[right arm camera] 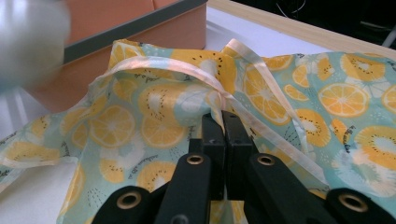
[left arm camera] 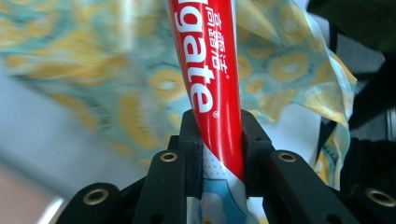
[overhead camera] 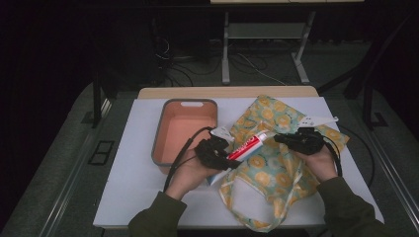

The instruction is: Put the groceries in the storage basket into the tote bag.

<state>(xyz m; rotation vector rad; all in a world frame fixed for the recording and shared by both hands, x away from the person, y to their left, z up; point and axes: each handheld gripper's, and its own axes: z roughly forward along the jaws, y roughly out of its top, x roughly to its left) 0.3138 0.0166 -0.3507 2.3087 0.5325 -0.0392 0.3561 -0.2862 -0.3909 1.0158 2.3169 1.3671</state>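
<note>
your left gripper (overhead camera: 217, 154) is clamped on the toothpaste tube (overhead camera: 248, 145) — in the left gripper view the red tube (left arm camera: 211, 93) runs up between the two black jaws, both pads pressed flat against its sides near the lower end. in the high view the tube lies at a slant, its white cap end pointing up and to the right over the fruit-print bag (overhead camera: 269, 168), just beside the bag's upper edge. your right gripper (overhead camera: 296, 140) is pinched tight on the bag's fabric; in the right gripper view the jaws meet with the thin cloth (right arm camera: 154, 116) and its pale ribbon edge (right arm camera: 219, 91) caught between them, holding that edge raised off the table. the orange bin (overhead camera: 185, 131) with the grey rim sits on the white table (overhead camera: 133, 187) just left of the bag — your left hand (overhead camera: 185, 175) is right in front of it.
</note>
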